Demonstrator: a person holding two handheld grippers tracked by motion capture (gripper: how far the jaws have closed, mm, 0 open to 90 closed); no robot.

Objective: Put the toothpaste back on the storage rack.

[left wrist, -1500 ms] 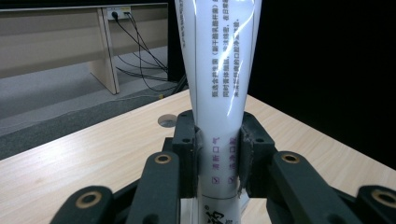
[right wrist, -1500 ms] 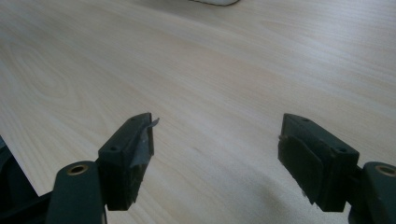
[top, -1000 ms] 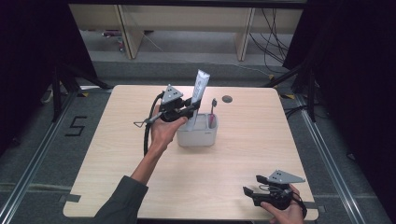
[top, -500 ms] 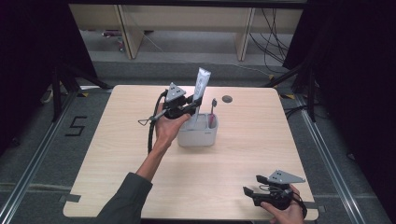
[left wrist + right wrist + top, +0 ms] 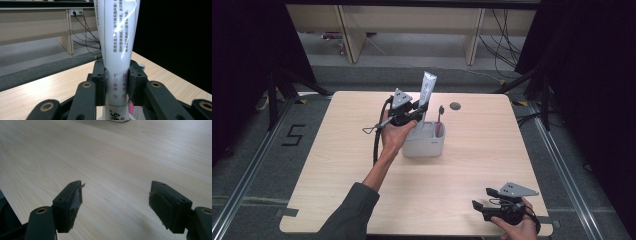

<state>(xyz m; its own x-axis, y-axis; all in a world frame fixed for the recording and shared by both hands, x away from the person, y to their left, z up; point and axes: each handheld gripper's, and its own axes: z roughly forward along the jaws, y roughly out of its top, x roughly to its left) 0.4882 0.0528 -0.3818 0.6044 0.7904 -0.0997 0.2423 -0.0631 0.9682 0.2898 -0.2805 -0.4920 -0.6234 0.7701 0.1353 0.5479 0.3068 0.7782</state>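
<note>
- Holding a white toothpaste tube [image 5: 427,91] upright, the left gripper [image 5: 416,111] has its jaws clamped on the lower part of the tube, right over the left side of the grey holder [image 5: 425,145] in the middle of the tabletop [image 5: 472,165].
- Judging by the high view, the tube's bottom end sits at or just inside the holder's left compartment, though I cannot tell whether it rests on the bottom; seating it fully and letting go seem to be what is left.
- A toothbrush [image 5: 440,121] with a dark head and pink handle already stands in the right compartment.
- Seen from the left gripper view, the toothpaste tube [image 5: 117,47] is glossy soft plastic, wide and flat at the top and narrowing to round between the black pads (small printed text runs down its side).
- The holder looks like matte grey plastic, a rounded box with an inner divider.
- The right gripper [image 5: 484,200] rests at the near right edge, jaws wide apart and holding nothing, over pale wood-grain tabletop.
</note>
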